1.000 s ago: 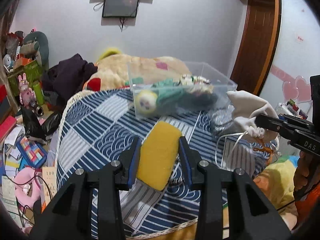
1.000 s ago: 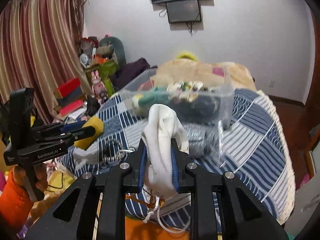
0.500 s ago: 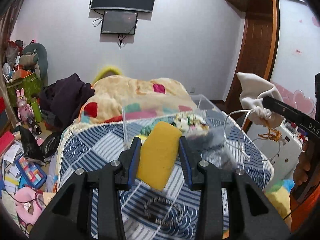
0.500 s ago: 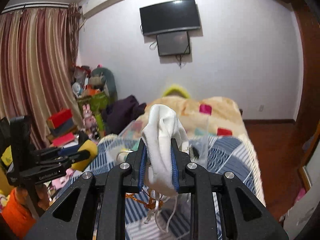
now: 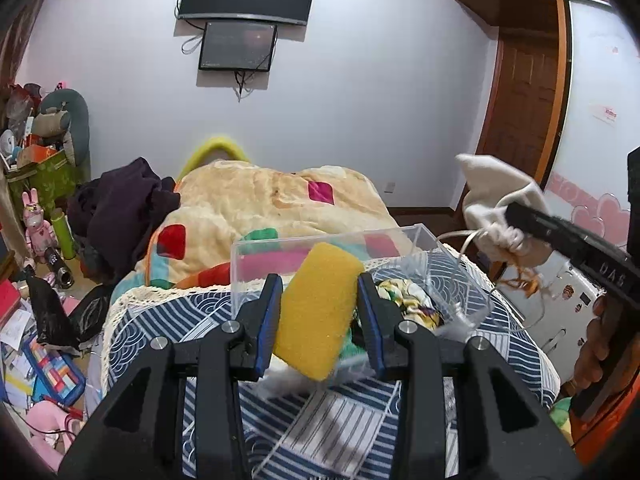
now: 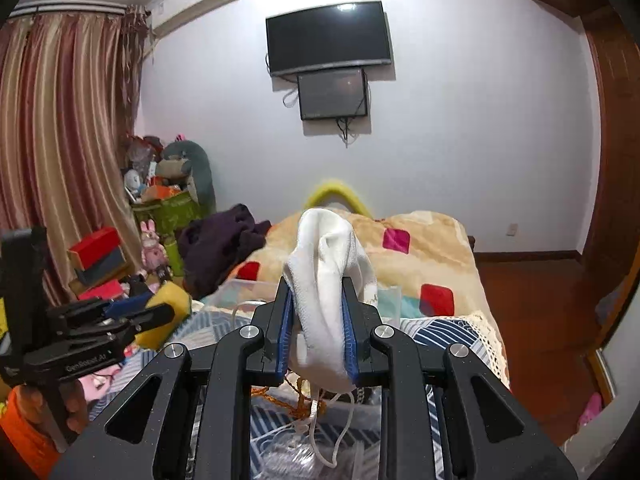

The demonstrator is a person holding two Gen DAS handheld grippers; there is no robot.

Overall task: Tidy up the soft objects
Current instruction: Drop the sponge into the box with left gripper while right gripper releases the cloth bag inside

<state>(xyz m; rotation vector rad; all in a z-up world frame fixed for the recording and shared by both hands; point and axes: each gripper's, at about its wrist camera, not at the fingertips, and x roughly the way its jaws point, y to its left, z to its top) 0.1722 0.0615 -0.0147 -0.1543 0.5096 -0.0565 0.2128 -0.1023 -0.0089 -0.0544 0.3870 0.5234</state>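
Observation:
My left gripper (image 5: 318, 320) is shut on a yellow sponge (image 5: 316, 312) and holds it in the air just in front of a clear plastic box (image 5: 320, 246) with several soft items inside. My right gripper (image 6: 316, 328) is shut on a white cloth pouch (image 6: 328, 276) with orange and white strings hanging below it. In the left wrist view the pouch (image 5: 496, 204) is up at the right of the box. In the right wrist view the left gripper with the sponge (image 6: 168, 312) is low at the left.
The box stands on a blue and white patterned bed cover (image 5: 320, 432). Behind it lie a beige blanket (image 5: 256, 208) and dark clothes (image 5: 120, 204). Toys and boxes (image 5: 36, 216) crowd the floor at the left. A wooden door (image 5: 516, 116) is at the right.
Both grippers have risen and moved toward the box, still holding the sponge and the pouch. The box now sits lower and nearer in both views.

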